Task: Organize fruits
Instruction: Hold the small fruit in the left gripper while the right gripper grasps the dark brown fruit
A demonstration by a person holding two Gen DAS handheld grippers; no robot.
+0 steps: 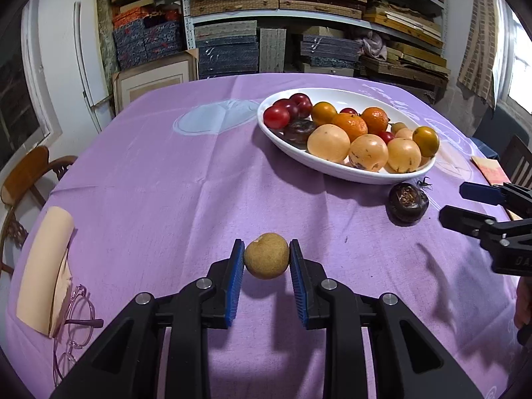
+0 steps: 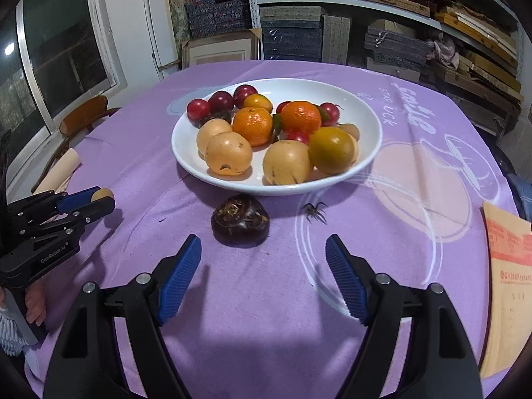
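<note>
Left wrist view: left claw clenched on a small tan fruit, pads pressing both its sides, lifted clear of the purple-clothed counter, on the near side of the white bowl. Bowl already holds oranges, red and pale fruit. Step in hand, by my reading: carrying this fruit to the bowl; next move calls for a reach over the near rim and a gentle release.

Right wrist view: right claw released, jaws wide, nothing between them. Dark brown fruit lies on the counter just before the bowl's near rim, just ahead of the pads. Likely next pick: advance, straddle, close.
</note>
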